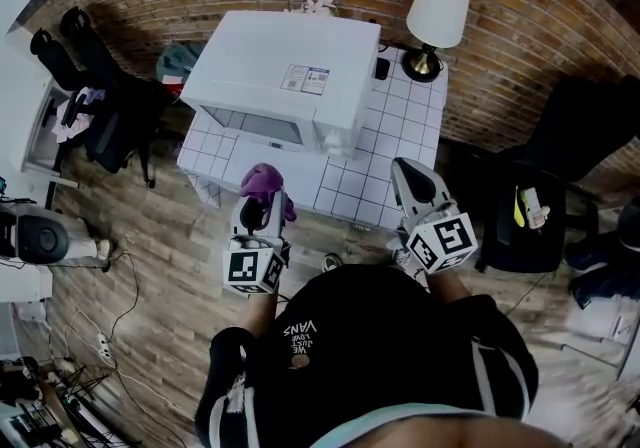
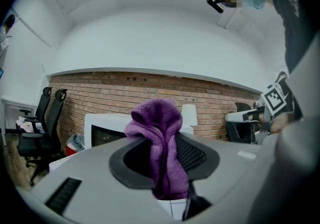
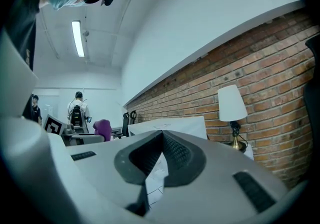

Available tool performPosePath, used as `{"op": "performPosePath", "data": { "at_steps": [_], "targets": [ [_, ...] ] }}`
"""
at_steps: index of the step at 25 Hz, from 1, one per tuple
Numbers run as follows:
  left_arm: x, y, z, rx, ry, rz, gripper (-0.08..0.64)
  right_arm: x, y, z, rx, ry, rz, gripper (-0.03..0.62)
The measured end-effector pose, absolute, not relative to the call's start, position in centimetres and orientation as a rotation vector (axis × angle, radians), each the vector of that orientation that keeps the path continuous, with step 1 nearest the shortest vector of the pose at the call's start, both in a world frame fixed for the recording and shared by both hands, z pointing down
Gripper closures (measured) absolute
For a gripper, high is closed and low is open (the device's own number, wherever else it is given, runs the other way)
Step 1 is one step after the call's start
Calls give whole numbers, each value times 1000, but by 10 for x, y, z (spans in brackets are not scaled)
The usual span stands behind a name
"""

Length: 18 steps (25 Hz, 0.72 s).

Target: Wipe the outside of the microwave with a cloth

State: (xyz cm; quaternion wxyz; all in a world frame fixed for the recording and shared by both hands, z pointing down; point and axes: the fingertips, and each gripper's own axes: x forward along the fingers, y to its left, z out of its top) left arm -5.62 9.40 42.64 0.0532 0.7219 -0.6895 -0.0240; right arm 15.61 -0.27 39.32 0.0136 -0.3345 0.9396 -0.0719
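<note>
A white microwave [image 1: 285,78] stands on a small white tiled table [image 1: 400,126] against the brick wall. My left gripper [image 1: 262,204] is shut on a purple cloth [image 1: 262,180], held in front of the table's near edge, short of the microwave's front. In the left gripper view the purple cloth [image 2: 161,143] bulges up between the jaws, with the microwave [image 2: 102,130] beyond it. My right gripper [image 1: 408,176] hovers over the table's front right corner, jaws shut and empty. From the right gripper view the microwave [image 3: 170,125] lies ahead to the left.
A table lamp [image 1: 436,16] with a white shade stands at the table's back right corner. Black office chairs [image 1: 95,86] stand to the left, and another dark chair [image 1: 530,216] is at the right. The floor is wood, with cables at lower left.
</note>
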Motion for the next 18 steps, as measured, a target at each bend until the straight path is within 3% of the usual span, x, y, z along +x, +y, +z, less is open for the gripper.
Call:
{"op": "performPosePath", "data": {
  "at_steps": [18],
  "targets": [
    [-52, 82, 425, 2229, -2054, -98, 420, 146, -7, 388, -1036, 2945, -165, 589]
  ]
}}
